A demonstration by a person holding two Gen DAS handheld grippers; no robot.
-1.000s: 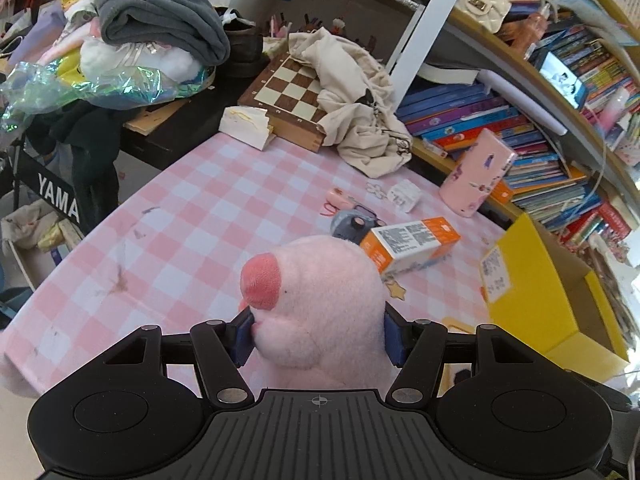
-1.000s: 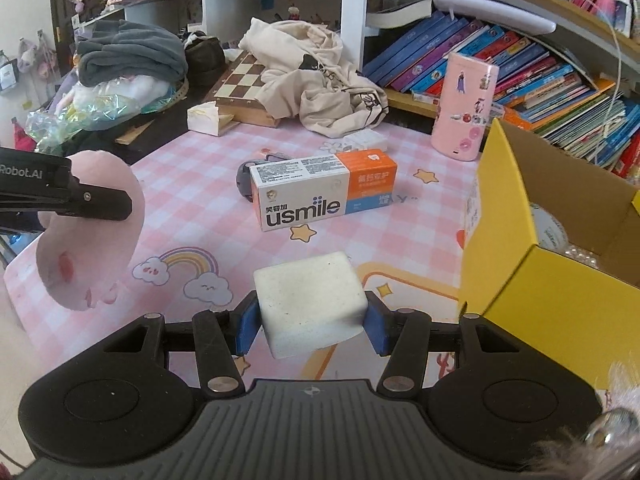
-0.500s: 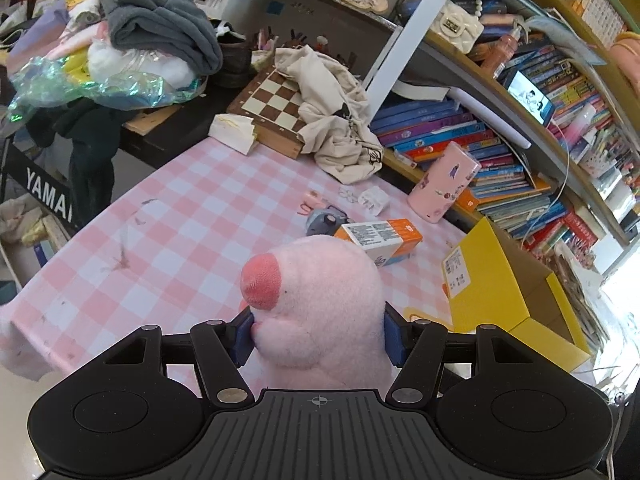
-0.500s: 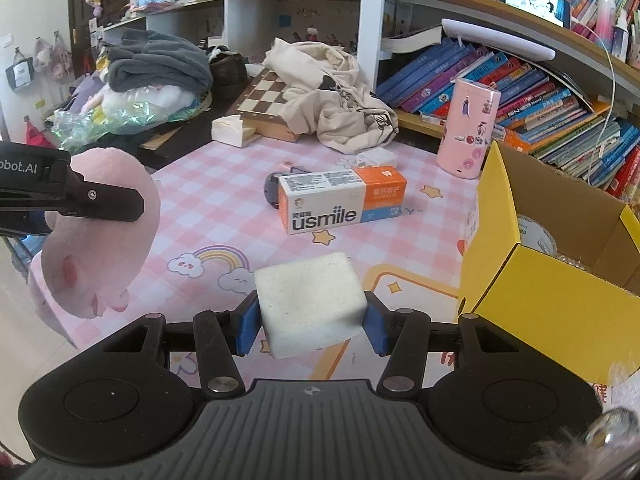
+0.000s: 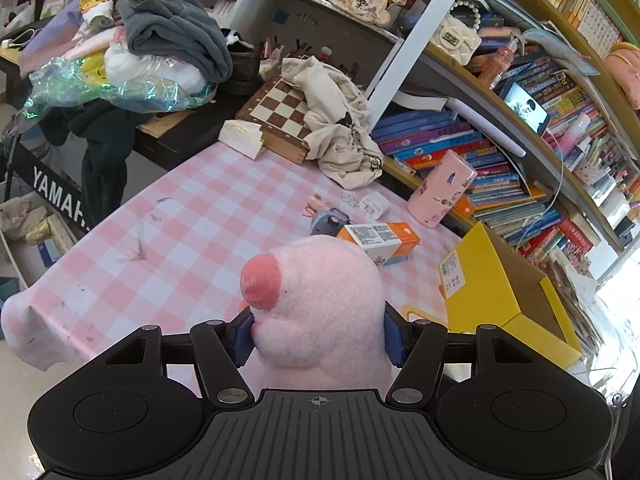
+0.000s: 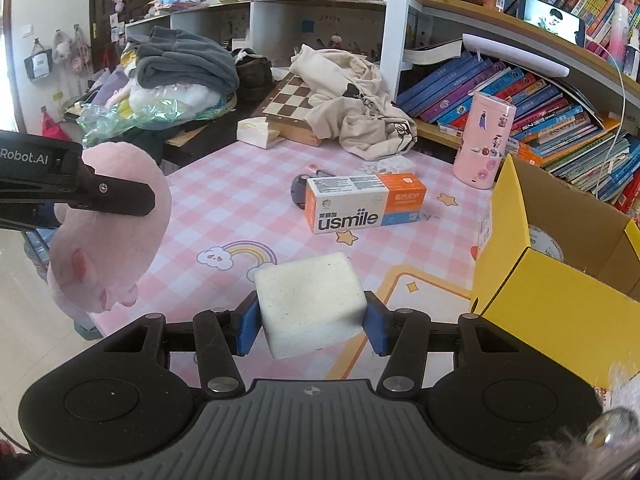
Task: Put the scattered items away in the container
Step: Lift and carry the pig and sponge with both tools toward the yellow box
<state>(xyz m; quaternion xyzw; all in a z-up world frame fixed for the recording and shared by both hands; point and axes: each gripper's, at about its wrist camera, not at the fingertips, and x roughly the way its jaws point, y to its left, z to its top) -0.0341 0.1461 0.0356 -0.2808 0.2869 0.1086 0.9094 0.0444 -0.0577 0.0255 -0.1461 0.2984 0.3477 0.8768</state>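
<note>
Pink plush pig toy [image 5: 320,304], clamped between the blue pads of the left gripper [image 5: 318,334] and held clear above the near edge of the pink-checked tablecloth [image 5: 180,236]; in the right wrist view the same toy hangs at far left. White foam block [image 6: 310,304], squeezed between the pads of the right gripper [image 6: 310,326] above the cloth, just left of the open yellow cardboard box [image 6: 560,300], which already holds a few small items. An orange-and-white usmile toothpaste carton [image 6: 364,206] lies flat mid-table, a pink stickered tumbler [image 6: 486,140] upright beyond it near the bookshelf [image 6: 540,92].
</note>
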